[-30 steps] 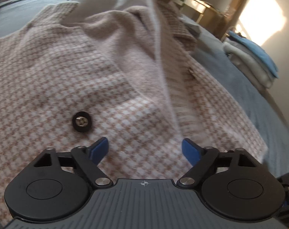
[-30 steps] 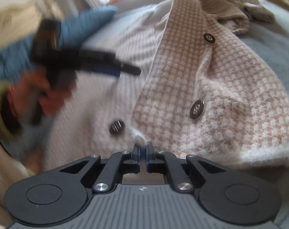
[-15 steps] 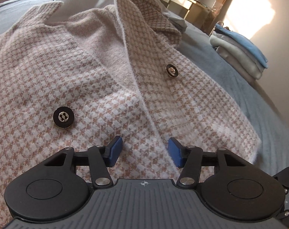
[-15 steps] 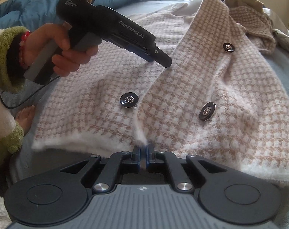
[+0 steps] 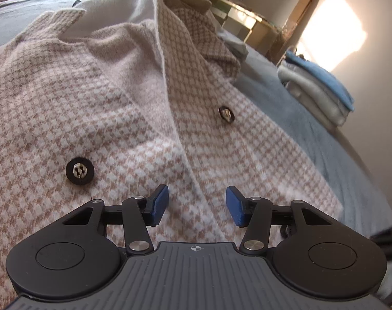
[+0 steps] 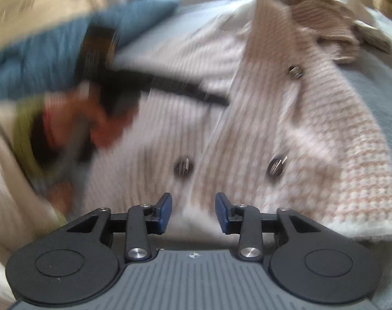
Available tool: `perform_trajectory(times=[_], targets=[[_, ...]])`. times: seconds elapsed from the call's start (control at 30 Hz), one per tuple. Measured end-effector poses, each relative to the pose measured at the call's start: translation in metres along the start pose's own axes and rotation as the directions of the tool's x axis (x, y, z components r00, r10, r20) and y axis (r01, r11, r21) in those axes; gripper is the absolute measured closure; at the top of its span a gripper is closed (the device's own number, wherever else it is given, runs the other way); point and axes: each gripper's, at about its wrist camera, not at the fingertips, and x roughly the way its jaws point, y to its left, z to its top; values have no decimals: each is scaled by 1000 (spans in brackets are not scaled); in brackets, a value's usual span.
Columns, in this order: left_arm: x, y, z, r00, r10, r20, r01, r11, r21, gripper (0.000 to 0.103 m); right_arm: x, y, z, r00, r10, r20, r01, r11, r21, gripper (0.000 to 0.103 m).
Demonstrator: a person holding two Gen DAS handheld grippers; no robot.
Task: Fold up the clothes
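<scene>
Cardigan laid flat, both grippers free of it

Left wrist: left gripper [image 5: 197, 204] has just narrowed, unclenched, cardigan [image 5: 134, 118] directly beneath. Right wrist: right gripper [image 6: 193, 213] has just released the hem ahead; smooth both fronts before folding.

My right gripper [image 6: 193, 213] is opening its jaws and letting go the hem corner of the checked jacket [image 5: 118, 118]; nothing is pinched now. My left gripper [image 5: 197, 205] is narrowing its jaws above the front flap, which is now lying flat.
</scene>
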Motion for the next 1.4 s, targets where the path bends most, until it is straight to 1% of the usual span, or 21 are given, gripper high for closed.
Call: perform_trajectory(times=[0.07, 0.17, 0.27, 0.3, 0.33, 0.4, 0.43, 0.53, 0.57, 0.67, 0.73, 0.77, 0.83, 0.87, 0.9, 0.93, 1.0, 1.07, 1.13, 1.27, 1.4], targets=[[1, 2, 4, 1000, -12, 14, 13, 1000, -20, 53, -13, -16, 22, 996, 13, 85, -22, 995, 98, 57], [5, 5, 11, 999, -27, 36, 28, 999, -46, 53, -19, -33, 67, 981, -2, 192, -34, 982, 187, 56], [8, 8, 18, 997, -15, 78, 19, 998, -57, 52, -8, -37, 122, 966, -44, 255, -7, 981, 194, 47], [10, 10, 20, 996, -10, 87, 15, 998, -63, 50, -1, -35, 142, 963, -57, 263, 9, 984, 180, 41], [13, 12, 22, 996, -4, 88, 10, 997, -71, 48, 9, -32, 162, 963, -79, 257, 39, 987, 156, 36], [20, 17, 24, 997, 5, 79, 2, 996, -90, 47, 33, -24, 200, 962, -135, 237, 113, 988, 103, 35], [23, 18, 24, 997, 1, 80, 6, 995, -95, 47, 47, -20, 217, 961, -164, 222, 150, 986, 78, 31], [28, 21, 26, 996, -14, 85, 23, 995, -98, 49, 92, -18, 260, 958, -243, 153, 241, 970, 34, 30], [30, 22, 26, 996, -22, 87, 30, 995, -96, 50, 108, -18, 273, 952, -276, 134, 275, 961, 27, 30], [33, 23, 25, 995, -53, 90, 61, 994, -94, 58, 149, -20, 298, 918, -385, 100, 386, 922, 9, 30], [34, 25, 25, 994, -70, 85, 78, 992, -95, 59, 175, -24, 310, 891, -448, 74, 451, 892, -24, 35], [34, 28, 26, 993, -80, 85, 89, 991, -100, 59, 185, -27, 314, 885, -461, 60, 464, 885, -30, 38], [27, 38, 30, 990, -105, 95, 117, 985, -126, 58, 192, -32, 316, 882, -469, 57, 471, 882, -29, 60], [21, 45, 32, 988, -113, 108, 128, 982, -140, 58, 193, -34, 316, 878, -475, 63, 477, 878, -28, 68], [14, 53, 35, 985, -108, 137, 130, 979, -157, 58, 191, -36, 315, 876, -477, 73, 480, 877, -26, 84], [6, 62, 40, 981, -98, 169, 126, 977, -170, 58, 188, -41, 314, 880, -468, 85, 470, 882, -12, 90], [-4, 79, 53, 972, -66, 227, 112, 974, -197, 58, 173, -45, 314, 895, -429, 120, 428, 903, 34, 92], [0, 96, 73, 968, -20, 252, 81, 969, -234, 58, 159, -49, 313, 908, -386, 163, 378, 922, 84, 93], [8, 111, 94, 963, 22, 268, 53, 962, -267, 58, 145, -52, 312, 916, -340, 212, 319, 939, 130, 94], [40, 115, 137, 956, 64, 286, -4, 979, -204, 58, 126, -50, 312, 922, -246, 300, 199, 964, 177, 94], [77, 119, 164, 964, 67, 259, -5, 972, -234, 58, 119, -46, 312, 927, -170, 334, 107, 974, 199, 94]])
